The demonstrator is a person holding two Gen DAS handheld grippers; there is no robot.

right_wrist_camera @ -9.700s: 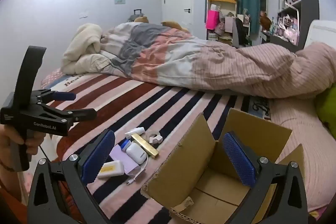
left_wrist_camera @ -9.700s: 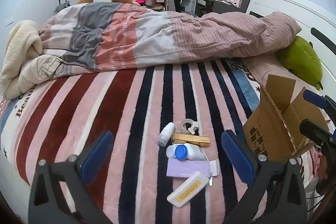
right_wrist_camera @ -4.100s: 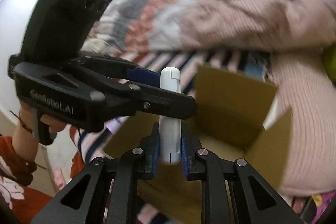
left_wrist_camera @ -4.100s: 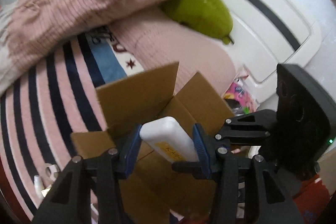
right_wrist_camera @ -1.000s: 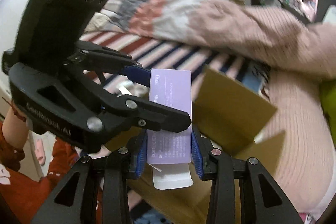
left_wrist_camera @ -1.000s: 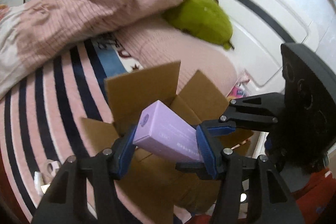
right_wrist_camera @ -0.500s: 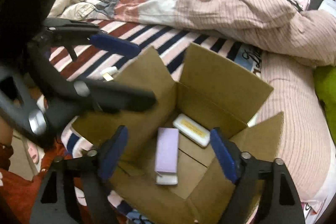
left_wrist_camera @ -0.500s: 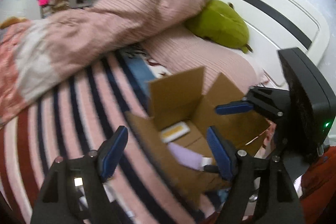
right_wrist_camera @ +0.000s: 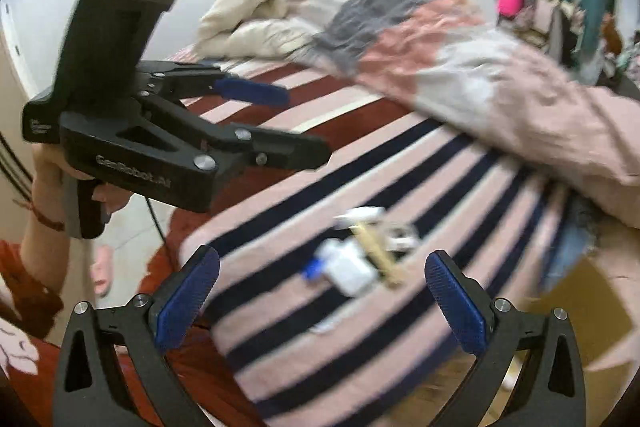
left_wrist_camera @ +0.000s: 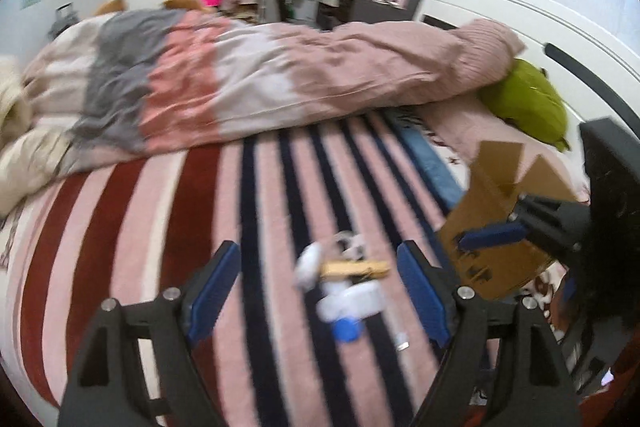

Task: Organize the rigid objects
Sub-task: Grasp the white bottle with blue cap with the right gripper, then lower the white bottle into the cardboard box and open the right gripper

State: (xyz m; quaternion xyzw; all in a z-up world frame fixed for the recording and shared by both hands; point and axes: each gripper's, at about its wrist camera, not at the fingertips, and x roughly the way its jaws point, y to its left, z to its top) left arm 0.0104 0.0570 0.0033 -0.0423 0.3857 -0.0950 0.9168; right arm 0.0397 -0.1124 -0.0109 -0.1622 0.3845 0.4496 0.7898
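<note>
both grippers point(left_wrist_camera: 320, 291) point(right_wrist_camera: 320, 301) — jaws wide, empty

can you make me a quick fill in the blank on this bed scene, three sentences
1. Both the left gripper and the right gripper have their jaws ____.
2. The gold bar lies on the ____ blanket.
3. The cardboard box sits to the ____ of the small items in the left wrist view.

Missing words: open; striped; right

Cardboard box point(left_wrist_camera: 492, 227): brown, flaps open, stood at the striped bed's right side.
Gold bar point(left_wrist_camera: 354, 269): lay flat, left of the box.
White bottles point(left_wrist_camera: 352, 301): blurred, clustered just beside the bar; blue cap point(left_wrist_camera: 347, 329) nearest.
</note>
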